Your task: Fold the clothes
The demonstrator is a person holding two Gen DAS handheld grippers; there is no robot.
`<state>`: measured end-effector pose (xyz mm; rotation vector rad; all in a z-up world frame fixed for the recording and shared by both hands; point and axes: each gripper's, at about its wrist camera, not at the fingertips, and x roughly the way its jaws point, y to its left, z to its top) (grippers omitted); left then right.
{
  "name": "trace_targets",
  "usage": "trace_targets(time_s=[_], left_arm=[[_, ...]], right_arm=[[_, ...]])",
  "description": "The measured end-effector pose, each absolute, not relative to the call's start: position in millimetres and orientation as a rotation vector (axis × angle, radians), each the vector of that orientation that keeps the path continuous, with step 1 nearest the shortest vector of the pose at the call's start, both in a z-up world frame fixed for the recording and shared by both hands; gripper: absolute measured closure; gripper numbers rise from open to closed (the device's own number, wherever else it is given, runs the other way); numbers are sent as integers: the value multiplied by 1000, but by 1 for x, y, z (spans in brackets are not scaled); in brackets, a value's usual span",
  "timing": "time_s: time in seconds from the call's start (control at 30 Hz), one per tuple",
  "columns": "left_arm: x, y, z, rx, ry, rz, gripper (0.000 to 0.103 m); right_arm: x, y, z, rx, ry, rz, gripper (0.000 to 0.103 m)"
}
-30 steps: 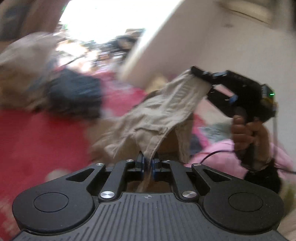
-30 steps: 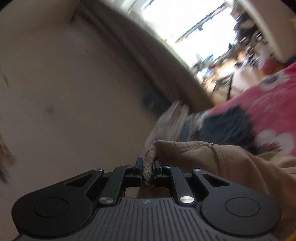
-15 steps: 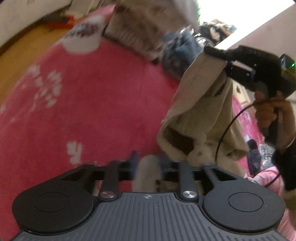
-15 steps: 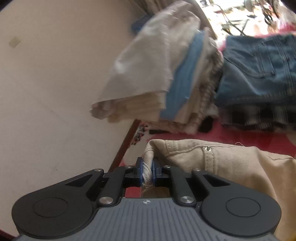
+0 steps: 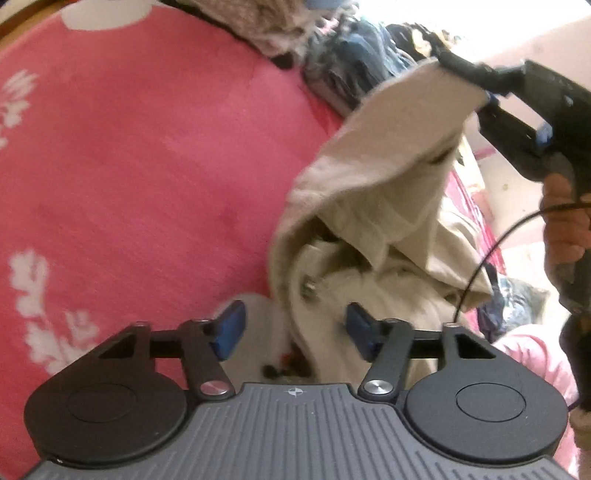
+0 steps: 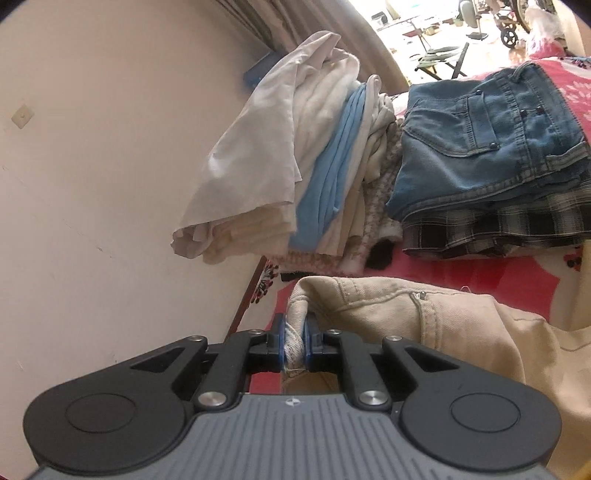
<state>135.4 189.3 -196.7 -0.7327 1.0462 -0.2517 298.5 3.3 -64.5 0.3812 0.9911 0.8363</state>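
A plain pale wall (image 6: 92, 184) fills the left of the right wrist view, with a small square plate (image 6: 23, 116) fixed to it. A curtain (image 6: 295, 26) hangs at its far end. Beyond it, bright daylight washes over a floor with a folding chair (image 6: 439, 55). A pink flowered blanket (image 5: 147, 166) covers the surface below.

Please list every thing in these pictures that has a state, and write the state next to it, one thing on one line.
left gripper: open, pads off the cloth.
right gripper: shut on the beige trousers' edge.
beige trousers: unfolded, one end held up, the rest bunched on the pink blanket.
jeans: folded, on top of a checked garment.
white and blue clothes: folded, stacked beside the jeans.
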Motion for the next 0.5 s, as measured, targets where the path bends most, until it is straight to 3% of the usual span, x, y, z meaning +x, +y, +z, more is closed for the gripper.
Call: trace_targets(time_s=[0.03,0.1,0.33,0.5], left_arm=[[134,184,-195,-723,1040,-252,77],[133,179,-188,-707,1024,-220,96],[106,197,-141,-766,881,-181,98],[89,231,-109,-731,780,-103,98]], right_arm=[[297,2,-61,379,986,836,91],[293,1,-52,360,961,849,92],[291,35,-4,321,875,995,92],[296,95,-4,329,859,1103,92]])
